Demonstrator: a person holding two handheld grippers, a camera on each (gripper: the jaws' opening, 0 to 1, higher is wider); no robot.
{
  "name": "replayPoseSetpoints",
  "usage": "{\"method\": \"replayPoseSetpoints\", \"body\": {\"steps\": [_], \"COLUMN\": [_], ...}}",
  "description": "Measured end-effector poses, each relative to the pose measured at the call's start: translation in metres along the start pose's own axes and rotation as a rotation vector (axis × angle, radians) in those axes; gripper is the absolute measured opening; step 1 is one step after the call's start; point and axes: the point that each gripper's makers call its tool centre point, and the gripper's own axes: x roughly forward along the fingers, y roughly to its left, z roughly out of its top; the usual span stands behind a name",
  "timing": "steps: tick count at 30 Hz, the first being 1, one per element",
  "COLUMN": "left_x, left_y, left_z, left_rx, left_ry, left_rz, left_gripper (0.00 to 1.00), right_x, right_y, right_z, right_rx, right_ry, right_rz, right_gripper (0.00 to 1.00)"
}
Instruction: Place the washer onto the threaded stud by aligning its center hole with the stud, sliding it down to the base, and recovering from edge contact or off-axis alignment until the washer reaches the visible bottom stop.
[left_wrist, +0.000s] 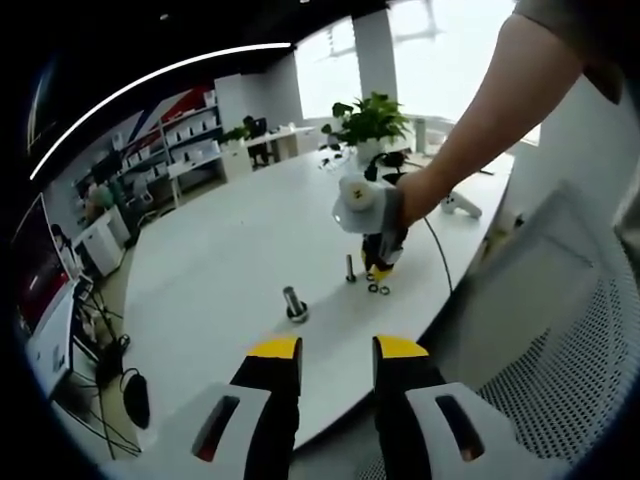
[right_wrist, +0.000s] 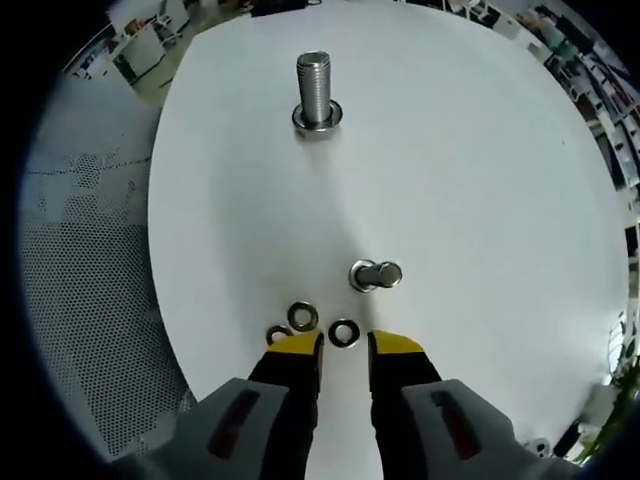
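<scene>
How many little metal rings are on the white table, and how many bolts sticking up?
Washers (little rings): 3, lying loose just ahead of the right gripper
Threaded studs (bolts): 2, a big one and a small one
Total: 5

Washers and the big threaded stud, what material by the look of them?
Washers: likely steel, possibly zinc-plated; grey rings with a dull shine. Big threaded stud: probably bright steel; silvery, highlights along the threads. Neither is certain from looks alone.
</scene>
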Motion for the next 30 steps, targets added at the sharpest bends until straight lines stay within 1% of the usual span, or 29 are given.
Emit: {"method": "replayPoseSetpoints", "body": {"steps": [3, 4, 8, 12, 14, 17, 18, 19, 20, 23, 24, 27, 30], "left_x": [0.0001, 0.0001, 0.0001, 0.0003, 0.0005, 0.0009, 0.0009, 0.0010, 0.0011, 0.0010, 0.0010, 0.0010, 0.0011], "left_y": [0.0003, 0.0003, 0.0003, 0.0001, 0.0001, 0.0004, 0.0005, 0.0006, 0.0008, 0.0017, 0.0020, 0.0022, 0.0024], "left_z": [0.0003, 0.0003, 0.0000, -0.0008, -0.0008, -0.0011, -0.0012, -0.0015, -0.0016, -0.0016, -0.0014, -0.0016, -0.0024], "left_rx": [0.000, 0.000, -0.001, 0.000, 0.000, 0.000, 0.000, 0.000, -0.001, -0.003, -0.004, -0.005, -0.007], "left_ry": [0.000, 0.000, 0.002, 0.005, 0.006, 0.008, 0.009, 0.010, 0.010, 0.010, 0.009, 0.009, 0.011], "left_rz": [0.000, 0.000, 0.000, -0.001, -0.002, -0.001, -0.001, 0.000, 0.001, 0.004, 0.005, 0.006, 0.007], "left_gripper": [0.26, 0.26, 0.26, 0.26, 0.26, 0.26, 0.26, 0.26, 0.26, 0.26, 0.26, 0.26, 0.25], "right_x": [0.0002, 0.0002, 0.0007, 0.0001, -0.0002, 0.0001, 0.0005, 0.0009, 0.0012, -0.0002, -0.0002, -0.0007, -0.0018], "right_y": [-0.0015, -0.0022, -0.0034, -0.0016, -0.0013, -0.0005, -0.0006, -0.0005, -0.0012, 0.0009, -0.0001, -0.0020, -0.0008], "right_z": [-0.0002, -0.0005, -0.0001, 0.0006, 0.0011, 0.0025, 0.0025, 0.0029, 0.0025, 0.0047, 0.0045, 0.0030, 0.0017], "right_rx": [0.036, 0.035, 0.017, -0.036, -0.047, -0.054, -0.064, -0.072, -0.096, -0.084, -0.068, -0.020, -0.012], "right_ry": [-0.005, -0.005, -0.007, 0.007, 0.019, 0.063, 0.092, 0.106, 0.129, 0.155, 0.160, 0.144, 0.101], "right_rz": [0.018, 0.020, 0.027, 0.026, 0.028, 0.022, 0.015, 0.012, 0.000, 0.000, 0.001, 0.003, -0.003], "right_gripper": [0.18, 0.18, 0.16, 0.16, 0.16, 0.16, 0.15, 0.14, 0.14, 0.14, 0.14, 0.14, 0.14]}}
